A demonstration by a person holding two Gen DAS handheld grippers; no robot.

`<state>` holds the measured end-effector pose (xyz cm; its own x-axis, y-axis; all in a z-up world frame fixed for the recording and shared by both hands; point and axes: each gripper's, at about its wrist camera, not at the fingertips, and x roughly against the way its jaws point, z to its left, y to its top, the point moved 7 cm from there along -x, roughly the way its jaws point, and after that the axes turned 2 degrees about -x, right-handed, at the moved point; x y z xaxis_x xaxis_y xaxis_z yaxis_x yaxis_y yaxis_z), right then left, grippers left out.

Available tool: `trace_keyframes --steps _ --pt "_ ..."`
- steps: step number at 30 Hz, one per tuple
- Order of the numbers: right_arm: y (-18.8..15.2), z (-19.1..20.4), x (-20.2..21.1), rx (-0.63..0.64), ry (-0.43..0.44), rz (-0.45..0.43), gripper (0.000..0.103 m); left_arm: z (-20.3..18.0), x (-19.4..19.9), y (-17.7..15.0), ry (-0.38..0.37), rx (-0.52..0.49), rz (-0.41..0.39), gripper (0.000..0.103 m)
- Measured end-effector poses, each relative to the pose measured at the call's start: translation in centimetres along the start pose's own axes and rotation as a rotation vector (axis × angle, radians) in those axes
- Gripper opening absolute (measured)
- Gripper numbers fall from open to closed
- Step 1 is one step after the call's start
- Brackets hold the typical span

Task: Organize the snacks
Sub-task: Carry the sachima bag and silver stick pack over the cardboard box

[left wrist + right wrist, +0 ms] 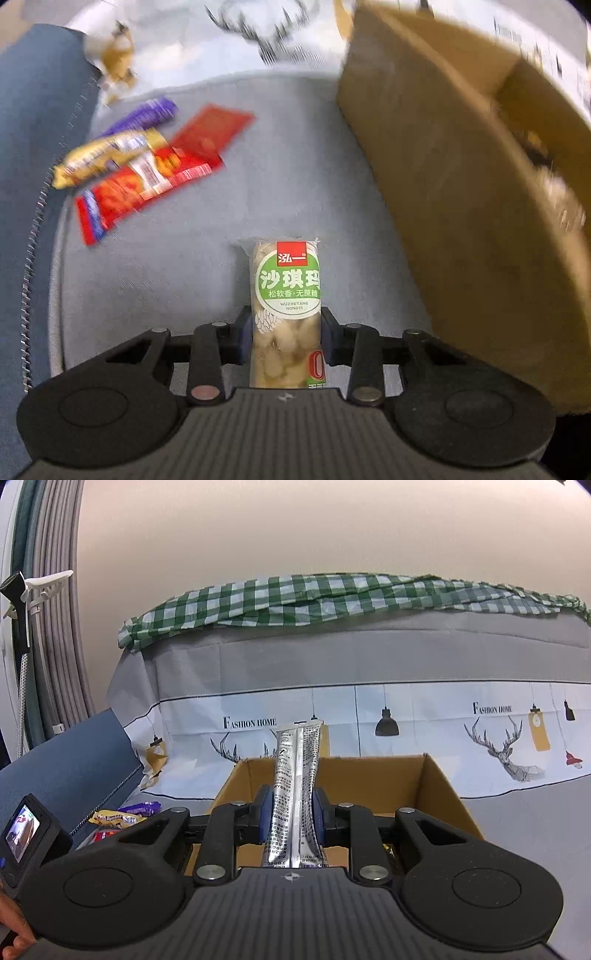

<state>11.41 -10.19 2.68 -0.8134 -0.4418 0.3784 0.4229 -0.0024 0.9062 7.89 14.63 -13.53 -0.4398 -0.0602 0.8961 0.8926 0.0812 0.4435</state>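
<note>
Left gripper (286,328) clamped on green-label snack (286,306) — lower end hidden; right gripper (293,808) pinching silver packet (295,794) before cardboard box (436,786) — contents obscured.

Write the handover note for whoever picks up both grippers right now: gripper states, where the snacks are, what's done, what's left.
Left gripper: closed on the green-label sachima pack, held above the grey cushion.
Right gripper: shut on a silver snack packet, poised over the open cardboard box.
Loose on the cushion, left of the box: red packet, gold packet, purple packet.
Done: both picks made; something already lies in the box, but it is too blurred to identify.
Left: drop both held packs into the box, then collect the three loose packets.
</note>
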Motion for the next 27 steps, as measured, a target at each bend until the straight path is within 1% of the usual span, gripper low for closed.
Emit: trace_keyframes --steps 6,10,14,18,21,24,27 --pt "1.2 -1.1 0.9 -0.021 -0.004 -0.016 0.024 1.6 4.2 2.7 -0.032 0.15 -0.204 0.04" --pt "1.8 -1.8 0.9 0.02 -0.029 -0.029 0.024 1.2 7.2 4.6 -0.038 0.182 -0.32 0.04" --pt "1.2 -3.0 0.9 0.012 -0.062 -0.019 0.024 0.2 10.6 6.1 -0.071 0.203 -0.433 0.04" --pt "0.9 -3.7 0.8 0.007 -0.076 -0.019 0.024 -1.7 13.2 7.3 -0.111 0.193 -0.526 0.04" --pt "0.7 -4.2 0.3 0.0 -0.087 -0.005 0.024 -3.3 15.2 8.8 -0.184 0.212 -0.575 0.04" --pt "0.5 -4.7 0.0 -0.013 -0.101 0.002 0.024 -6.3 16.8 11.1 -0.218 0.157 -0.621 0.04" --pt "0.4 -5.3 -0.2 -0.034 -0.125 0.008 0.024 -9.2 17.3 13.0 -0.255 0.102 -0.669 0.04"
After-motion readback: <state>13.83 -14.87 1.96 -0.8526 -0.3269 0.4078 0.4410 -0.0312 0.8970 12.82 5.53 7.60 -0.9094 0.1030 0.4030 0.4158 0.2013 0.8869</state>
